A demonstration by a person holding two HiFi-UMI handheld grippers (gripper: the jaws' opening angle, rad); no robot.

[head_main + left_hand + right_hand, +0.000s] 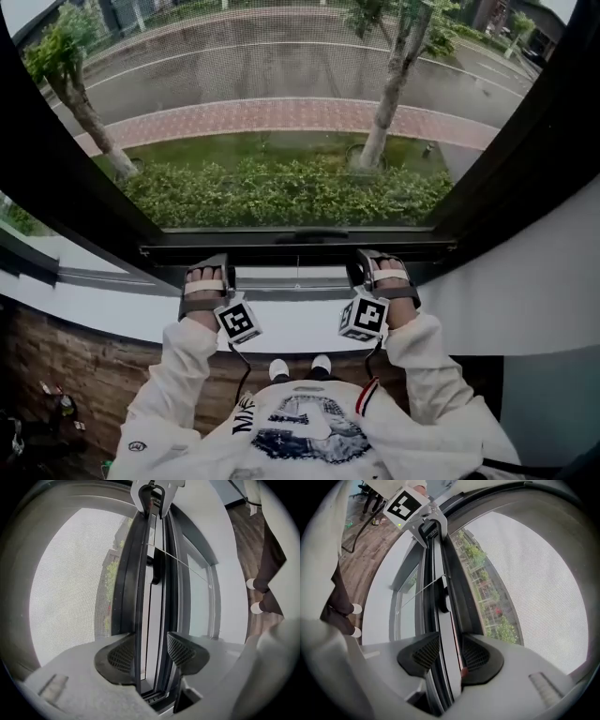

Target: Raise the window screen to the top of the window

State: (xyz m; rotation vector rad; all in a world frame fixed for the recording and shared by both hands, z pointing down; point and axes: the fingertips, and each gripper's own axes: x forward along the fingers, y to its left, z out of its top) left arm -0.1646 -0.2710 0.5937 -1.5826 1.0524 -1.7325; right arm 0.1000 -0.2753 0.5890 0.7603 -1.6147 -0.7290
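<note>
Closest to me, at 6 o'clock in the head view, are my white sleeves (178, 375) and my two white shoes (298, 367) on the wood floor (56, 370).

Just past my hands, my left gripper (205, 274) sits at 7 o'clock and my right gripper (382, 270) at 5 o'clock. Both reach over the white sill (112, 314). Each one is clamped on the bottom bar (447, 634) of the window screen (262, 66). In the left gripper view the bar fills the gap and both pads sit against it, with the jaws set quite wide. In the right gripper view the jaws are narrower and squeeze a thin pale part of the same bar. The other gripper shows far along the bar at 12 o'clock in each gripper view.

The bar lies flat and low in the window, just above the sill. The fine mesh spreads up from it.

Outside, through the mesh, a green hedge (281, 192) runs across the middle. Behind it one tree (89, 122) stands at 10 o'clock and another tree (389, 103) at 1 o'clock. Farther off are a red brick path (262, 117) and a grey road (281, 66).
</note>
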